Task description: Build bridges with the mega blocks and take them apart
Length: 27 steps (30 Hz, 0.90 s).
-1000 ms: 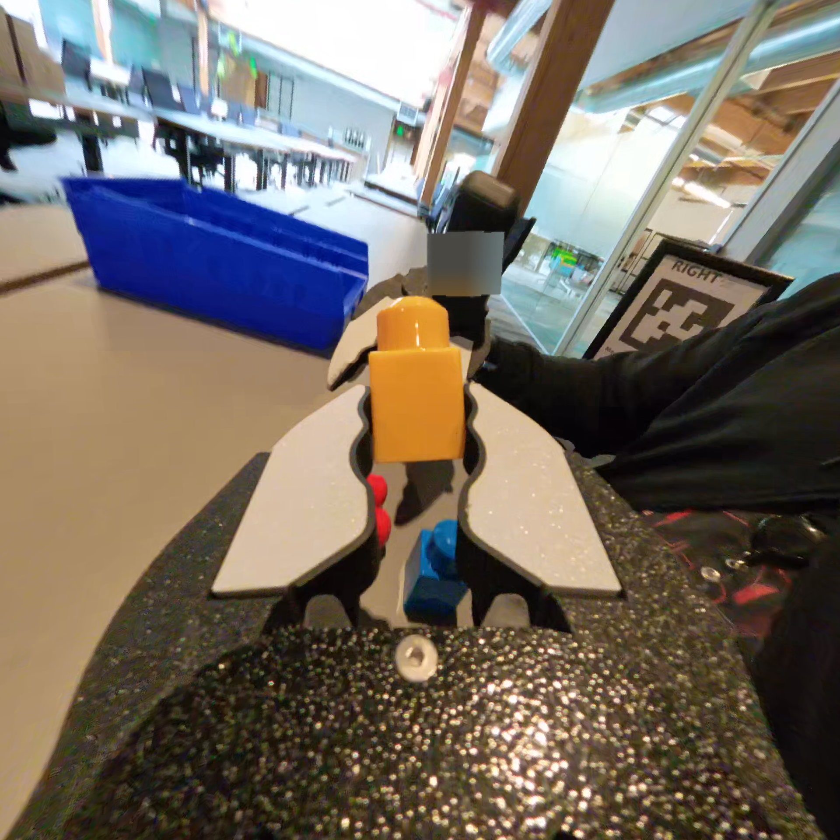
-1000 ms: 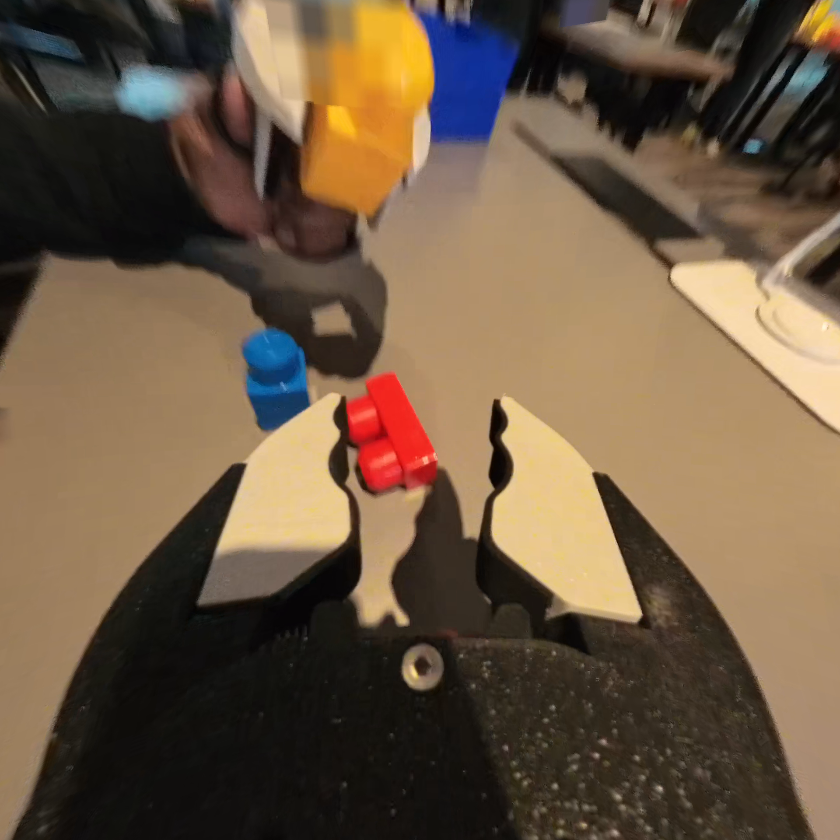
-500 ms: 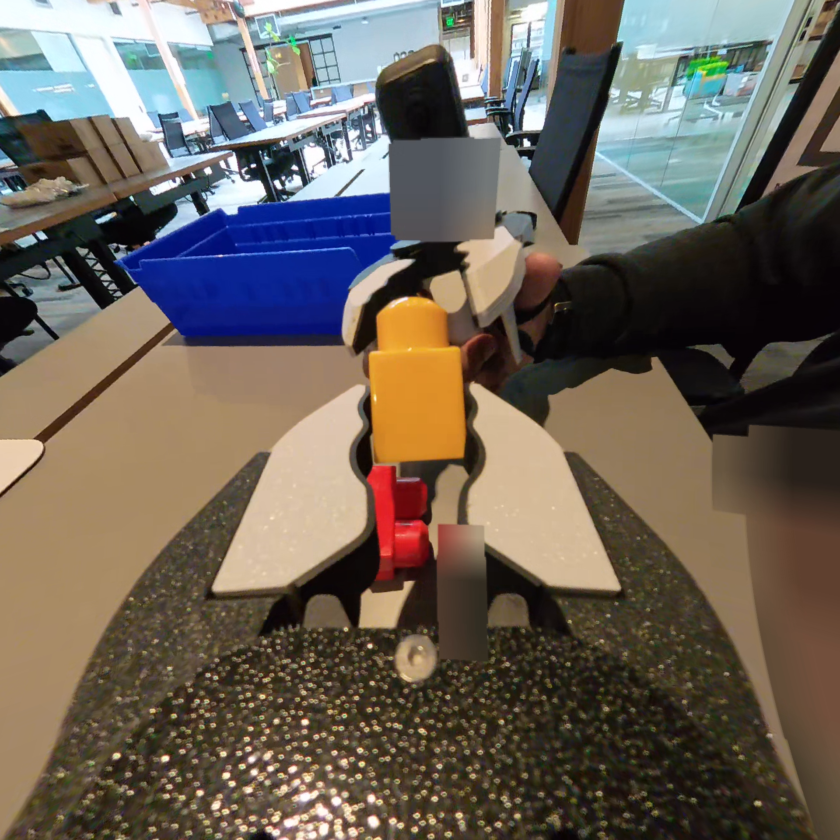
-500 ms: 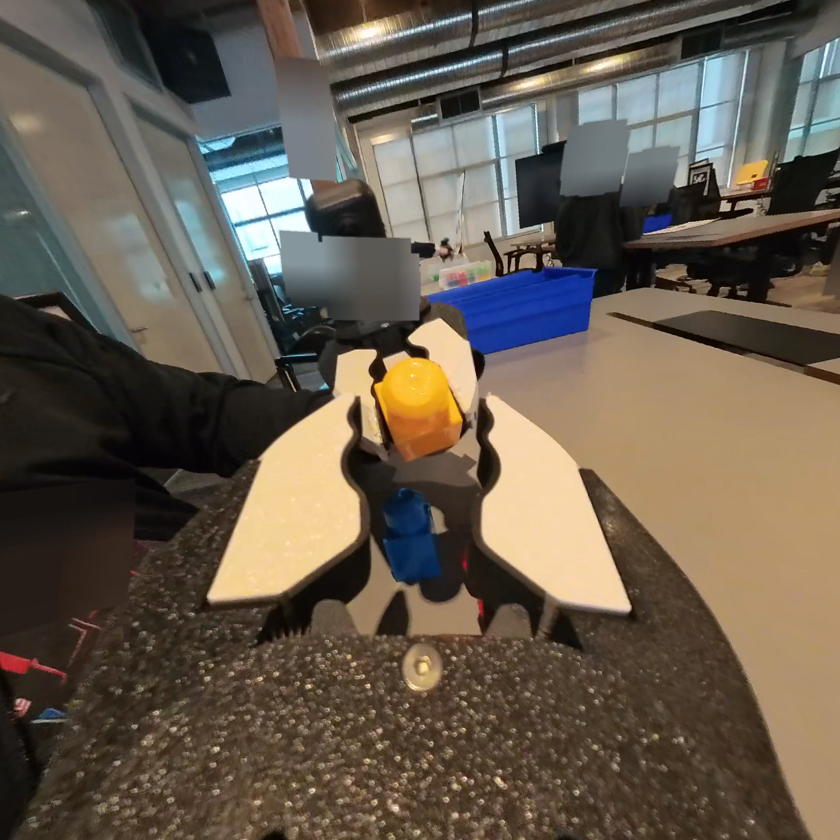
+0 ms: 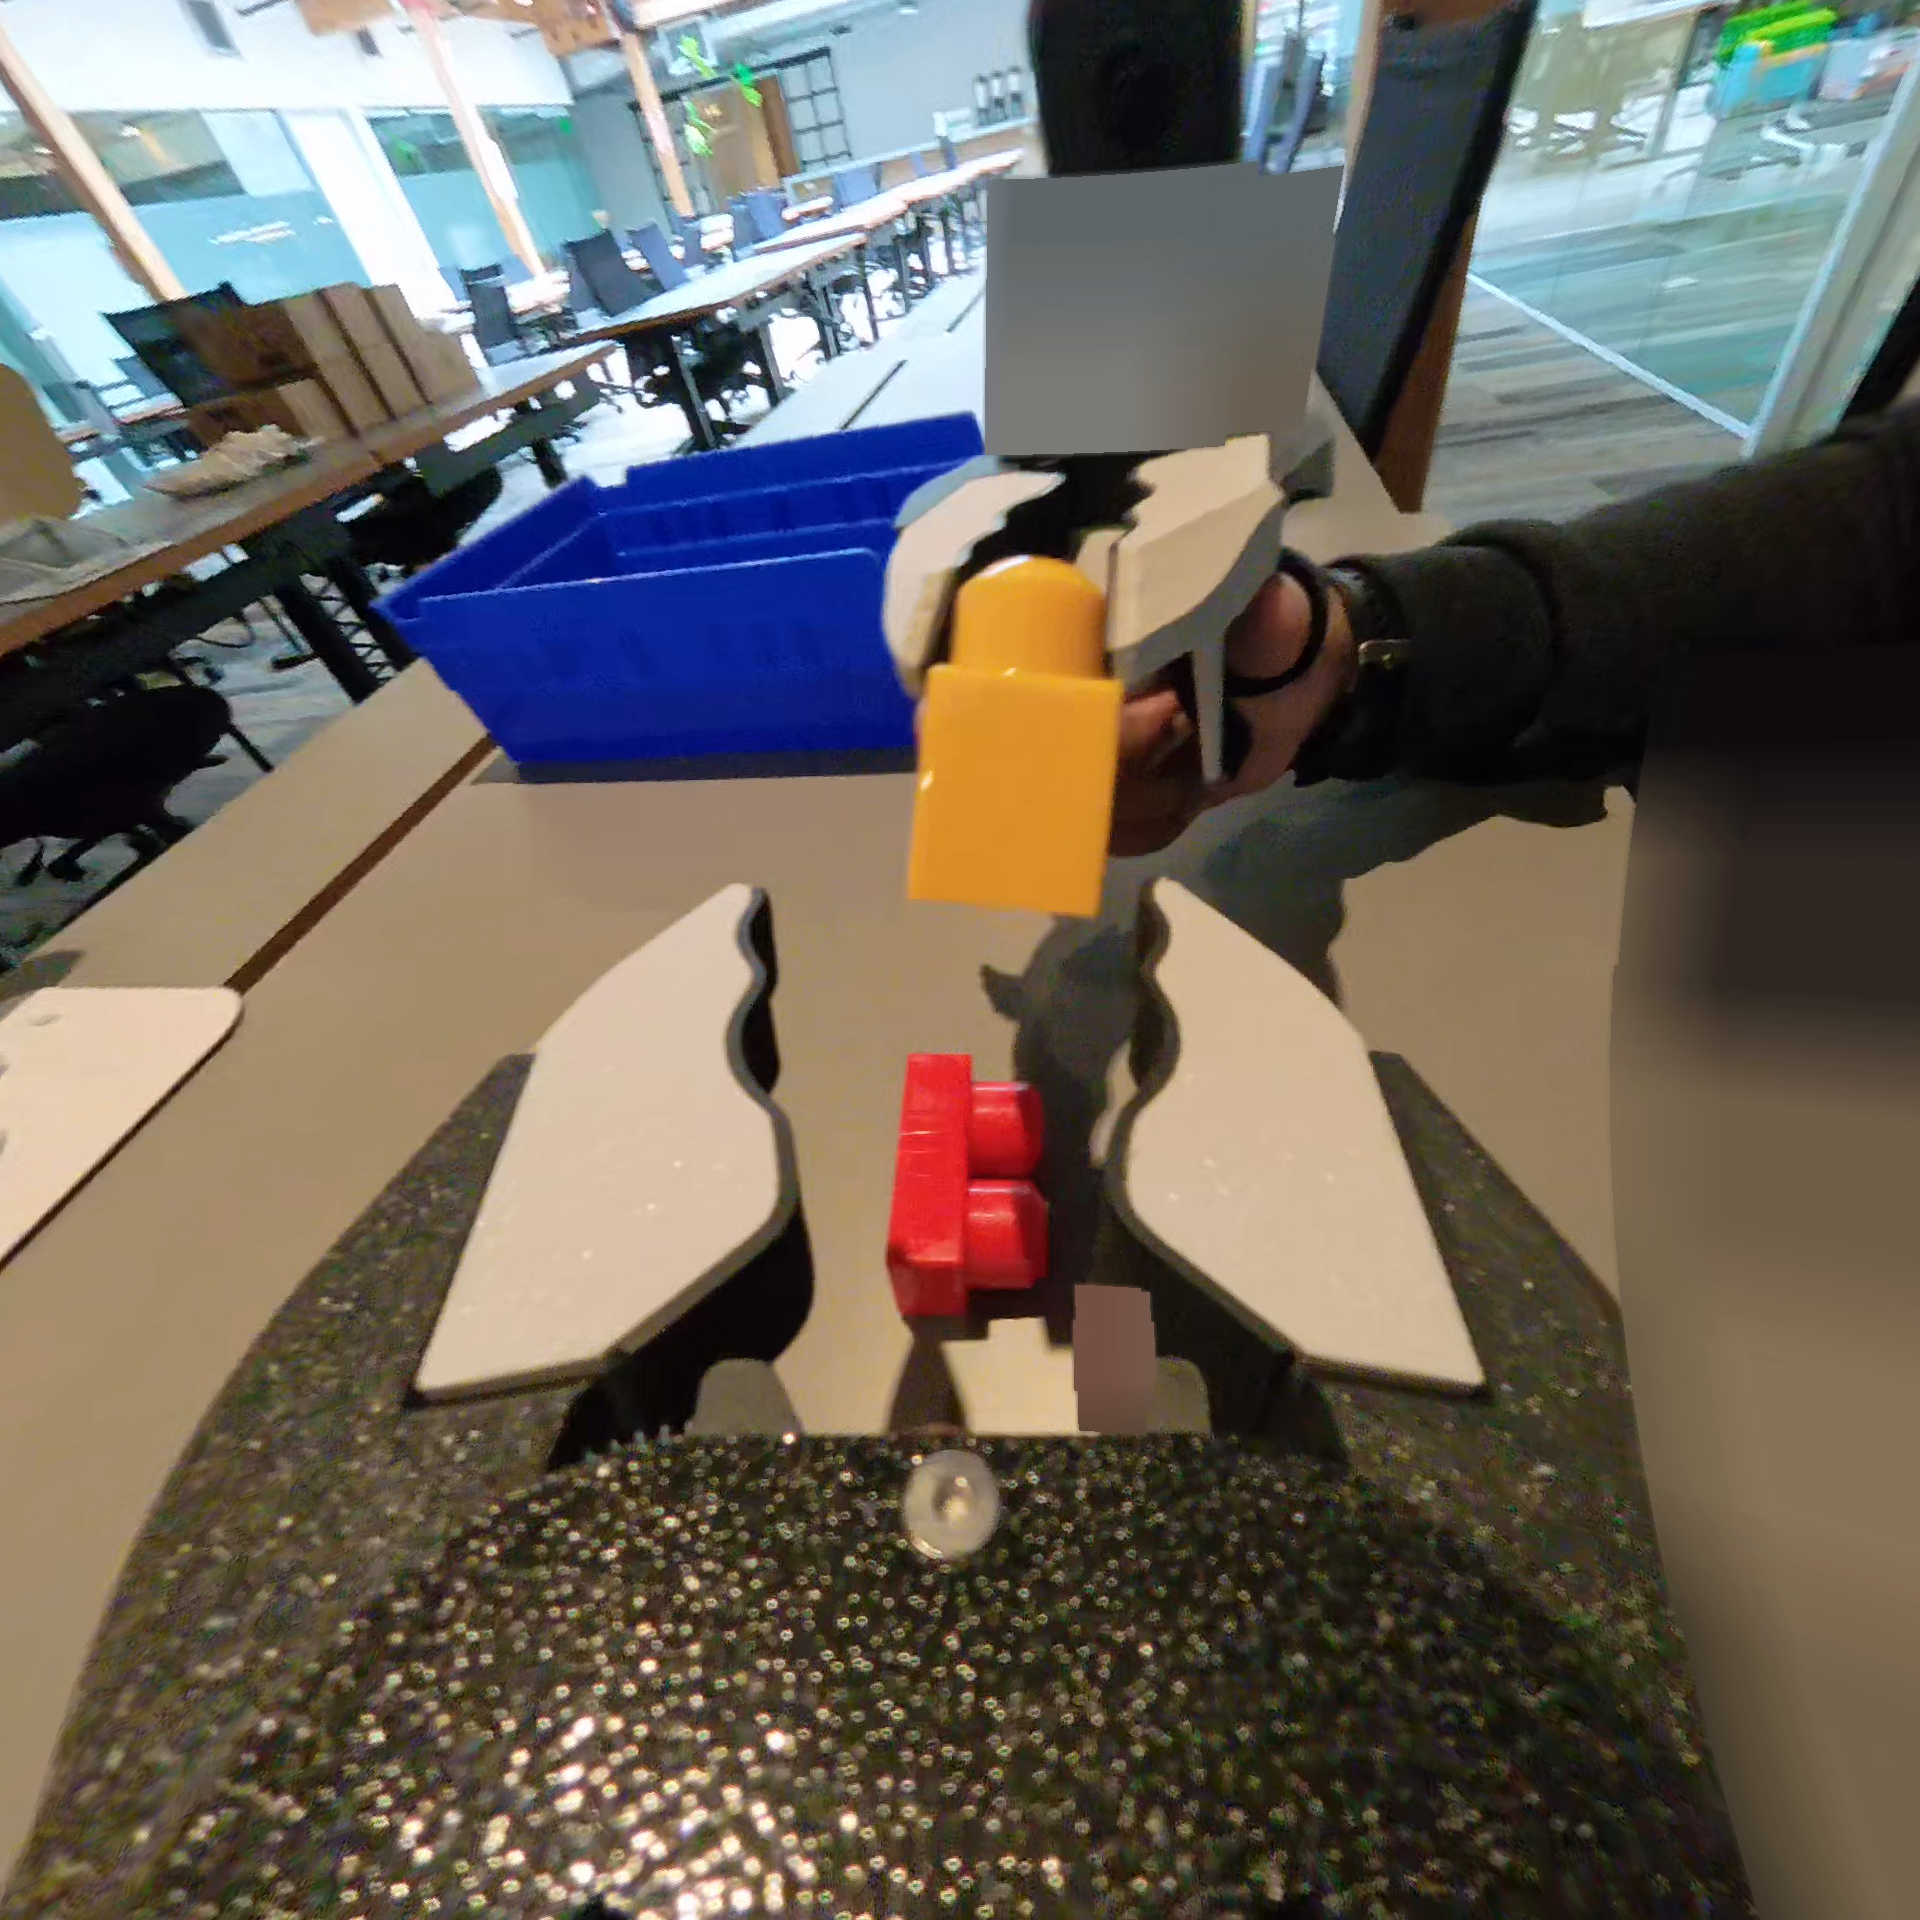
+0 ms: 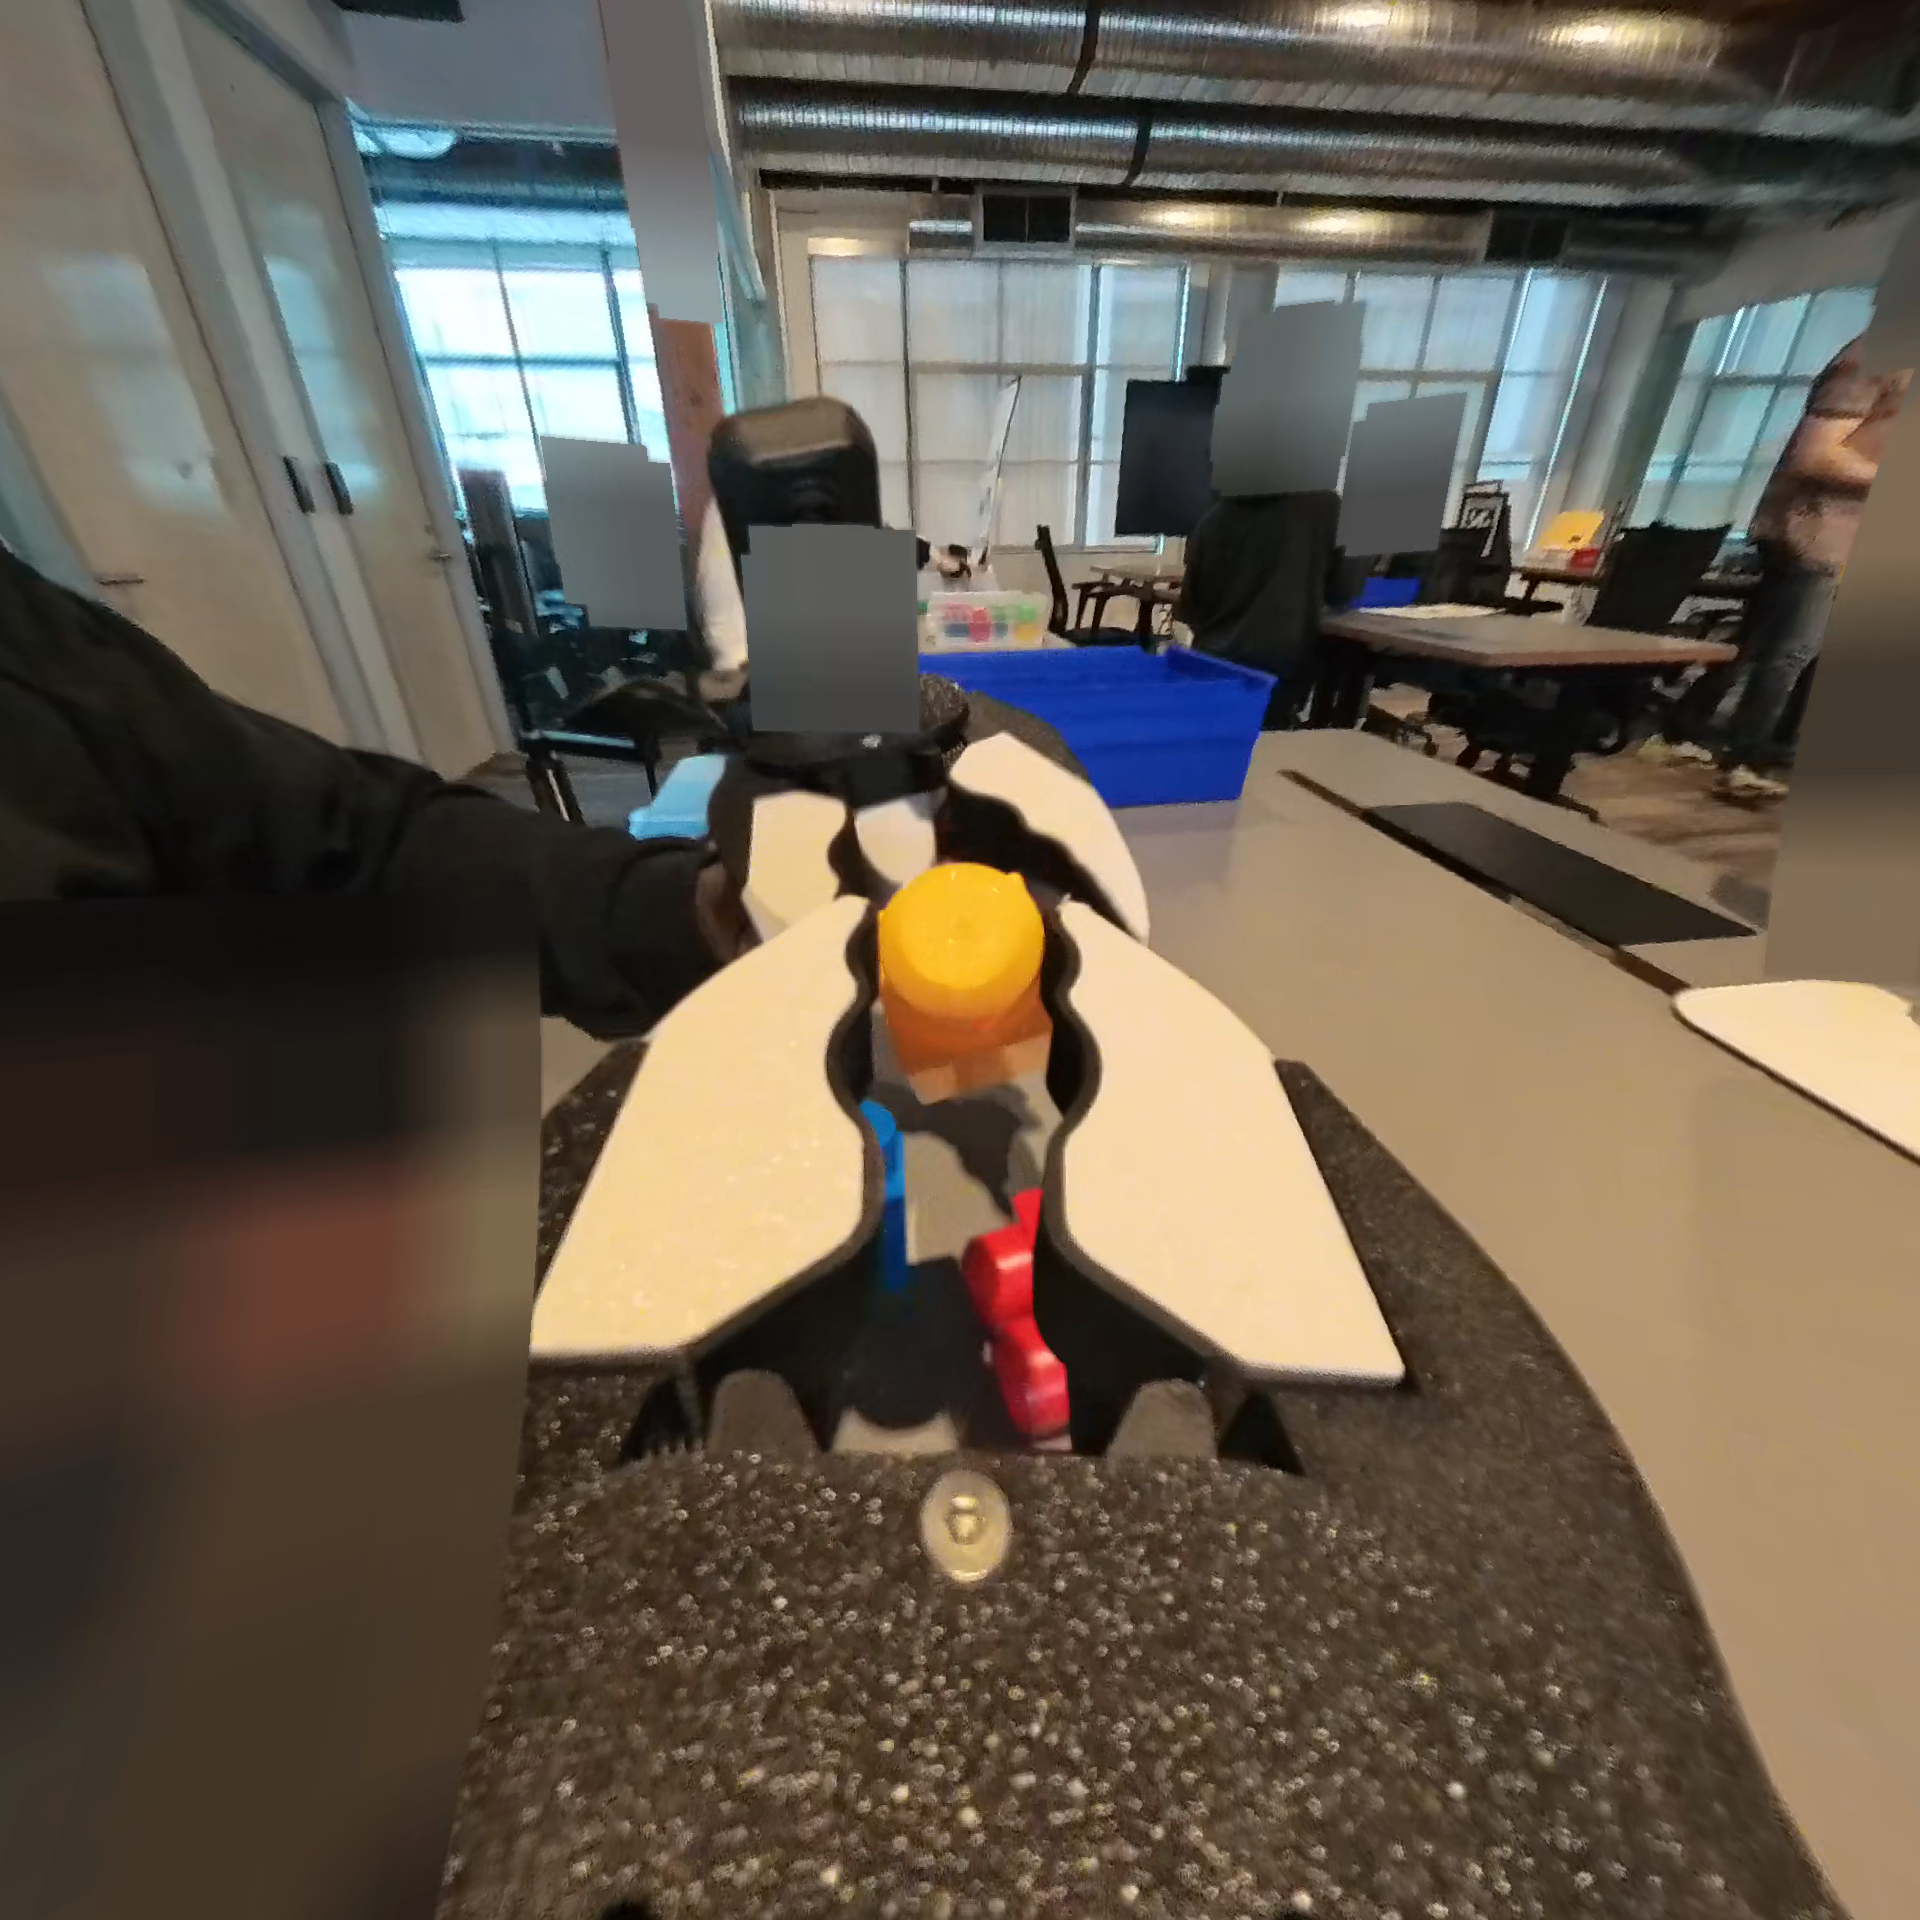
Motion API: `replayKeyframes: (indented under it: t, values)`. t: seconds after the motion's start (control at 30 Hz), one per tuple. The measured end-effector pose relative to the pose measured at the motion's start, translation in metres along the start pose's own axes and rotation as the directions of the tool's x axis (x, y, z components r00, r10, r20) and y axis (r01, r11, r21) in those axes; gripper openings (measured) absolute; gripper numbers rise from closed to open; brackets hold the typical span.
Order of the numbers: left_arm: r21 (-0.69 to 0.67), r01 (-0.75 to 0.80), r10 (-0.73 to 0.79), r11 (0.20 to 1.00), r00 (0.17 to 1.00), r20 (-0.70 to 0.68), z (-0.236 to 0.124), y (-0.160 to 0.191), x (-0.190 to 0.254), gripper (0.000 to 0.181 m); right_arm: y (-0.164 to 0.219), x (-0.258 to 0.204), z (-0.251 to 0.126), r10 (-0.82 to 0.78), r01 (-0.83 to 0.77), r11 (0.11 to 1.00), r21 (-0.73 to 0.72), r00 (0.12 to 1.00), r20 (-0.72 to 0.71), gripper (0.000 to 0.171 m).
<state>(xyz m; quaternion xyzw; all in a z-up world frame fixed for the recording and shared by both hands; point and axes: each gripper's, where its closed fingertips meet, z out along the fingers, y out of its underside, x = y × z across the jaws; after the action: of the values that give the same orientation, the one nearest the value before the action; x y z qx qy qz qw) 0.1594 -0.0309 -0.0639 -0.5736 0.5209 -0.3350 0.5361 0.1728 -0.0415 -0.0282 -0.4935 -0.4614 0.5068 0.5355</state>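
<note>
Gripping the yellow block (image 6: pixel 961 987) by its stud above the table (image 5: pixel 416 935), the right gripper (image 6: pixel 961 997) is closed; the left gripper (image 5: pixel 956 997) gapes empty over the red block (image 5: pixel 961 1184)

Open grey table (image 5: pixel 416 935) left of the red block (image 5: pixel 961 1184); blue bin (image 5: pixel 665 634) blocks the far edge.

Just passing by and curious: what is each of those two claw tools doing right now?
Left gripper: open, fingers spread, holding nothing.
Right gripper: closed on the orange-yellow single-stud plastic block.
</note>
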Motion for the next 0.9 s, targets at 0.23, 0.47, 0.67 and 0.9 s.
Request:
replayKeyframes:
  t: [0.23,0.47,0.67,0.9]
  values:
    - [0.052,0.057,-0.055,0.997,0.997,-0.046,-0.029,-0.003,-0.016,0.090,0.056,0.003,-0.047,-0.096,0.129,0.907,-0.400,0.990,0.102,0.030]
    - [-0.104,0.149,-0.165,0.983,0.972,-0.169,-0.018,0.028,-0.003,0.084,0.091,-0.014,-0.032,-0.018,0.103,0.835,-0.540,0.987,0.161,0.030]
    - [-0.254,-0.107,0.035,0.961,0.961,-0.273,-0.013,0.054,0.030,0.080,0.113,-0.010,-0.026,-0.030,0.095,0.770,-0.631,0.993,0.113,0.030]
    - [-0.339,-0.230,0.096,0.912,0.925,-0.367,-0.022,0.070,0.049,0.067,0.116,-0.003,-0.028,-0.022,0.066,0.767,-0.639,0.997,0.076,0.045]
